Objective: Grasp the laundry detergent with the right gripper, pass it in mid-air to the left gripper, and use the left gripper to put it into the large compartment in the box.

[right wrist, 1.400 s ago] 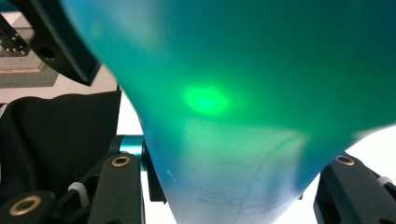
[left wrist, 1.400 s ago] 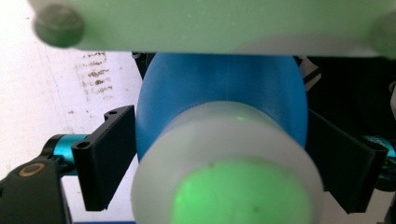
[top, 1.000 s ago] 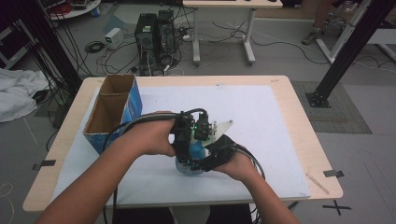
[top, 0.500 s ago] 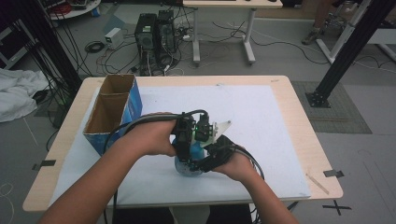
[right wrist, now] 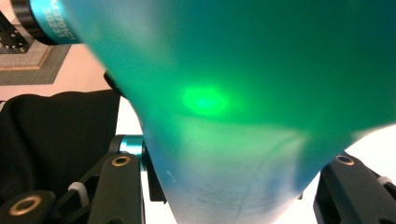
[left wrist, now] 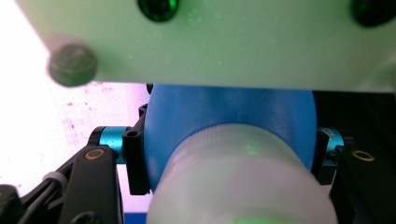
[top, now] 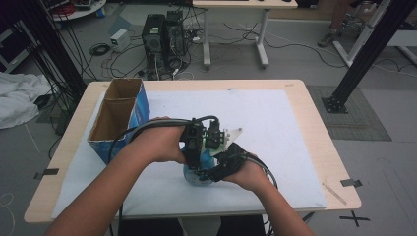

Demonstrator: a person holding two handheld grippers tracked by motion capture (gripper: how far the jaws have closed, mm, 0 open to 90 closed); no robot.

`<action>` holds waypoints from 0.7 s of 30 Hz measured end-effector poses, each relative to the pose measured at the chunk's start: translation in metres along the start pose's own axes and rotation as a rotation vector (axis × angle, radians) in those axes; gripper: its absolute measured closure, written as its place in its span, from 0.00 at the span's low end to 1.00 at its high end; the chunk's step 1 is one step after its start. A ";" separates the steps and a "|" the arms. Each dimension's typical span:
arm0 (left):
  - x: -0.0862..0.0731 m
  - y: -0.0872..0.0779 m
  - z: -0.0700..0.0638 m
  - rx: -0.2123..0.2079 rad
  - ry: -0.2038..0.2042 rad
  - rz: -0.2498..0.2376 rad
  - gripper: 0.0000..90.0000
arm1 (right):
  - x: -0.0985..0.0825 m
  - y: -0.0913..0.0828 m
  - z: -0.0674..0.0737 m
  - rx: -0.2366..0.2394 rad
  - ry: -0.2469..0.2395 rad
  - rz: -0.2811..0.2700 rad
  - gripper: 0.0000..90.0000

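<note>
Grey floor (top: 295,59), cables, computer towers (top: 164,32)

I am seeing both hands meeting near the tabletop's (top: 295,103) front edge, the left hand-held gripper (top: 195,147) and right hand-held gripper (top: 221,164) crowding a blue bottle (top: 196,173); an open cardboard box (top: 120,118) is standing at the left.

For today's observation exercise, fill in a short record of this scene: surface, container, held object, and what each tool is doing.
surface: wooden table with a white mat
container: open cardboard box, blue outside, at the mat's left edge
held object: blue and translucent bottle, near the mat's front
left tool: jaws closed on the bottle's blue part
right tool: jaws either side of the bottle; contact unclear
</note>
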State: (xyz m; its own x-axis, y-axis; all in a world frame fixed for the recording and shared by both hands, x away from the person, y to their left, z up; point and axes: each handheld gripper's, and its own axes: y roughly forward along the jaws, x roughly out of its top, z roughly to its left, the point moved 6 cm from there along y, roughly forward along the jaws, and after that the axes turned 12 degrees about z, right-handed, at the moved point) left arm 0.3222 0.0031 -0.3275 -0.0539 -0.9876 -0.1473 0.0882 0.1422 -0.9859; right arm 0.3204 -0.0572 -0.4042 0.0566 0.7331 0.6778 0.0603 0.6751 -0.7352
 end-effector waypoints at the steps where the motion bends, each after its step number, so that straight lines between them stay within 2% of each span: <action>1: 0.000 -0.001 0.000 0.002 0.000 0.002 0.42 | 0.000 0.000 0.000 0.000 0.000 0.000 0.52; 4: 0.001 -0.007 0.000 0.012 0.000 -0.007 0.43 | 0.001 -0.005 0.000 0.008 0.010 -0.019 0.49; 6: 0.002 -0.011 0.000 0.012 -0.004 -0.019 0.43 | 0.000 -0.008 -0.004 -0.016 0.001 -0.034 0.47; 9: 0.003 -0.018 0.000 0.010 0.004 -0.017 0.43 | 0.000 -0.012 -0.005 -0.020 0.014 -0.044 0.41; 11: 0.003 -0.018 0.000 0.010 0.004 -0.017 0.43 | -0.001 -0.015 -0.005 -0.020 0.021 -0.044 0.41; 13: 0.005 -0.022 -0.001 0.003 0.003 -0.006 0.42 | -0.003 -0.019 -0.005 -0.020 0.019 -0.049 0.33; 15: 0.006 -0.023 -0.001 -0.001 0.005 0.001 0.43 | -0.003 -0.022 -0.004 -0.011 0.024 -0.057 0.29; 21: 0.005 -0.025 0.000 -0.003 -0.008 0.009 0.43 | -0.004 -0.029 -0.003 -0.013 0.022 -0.048 0.26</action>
State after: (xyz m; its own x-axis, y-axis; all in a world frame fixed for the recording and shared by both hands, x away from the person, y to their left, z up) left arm 0.3202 -0.0052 -0.3036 -0.0449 -0.9869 -0.1552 0.0856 0.1509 -0.9848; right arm 0.3212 -0.0798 -0.3856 0.0749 0.6981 0.7120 0.0763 0.7079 -0.7022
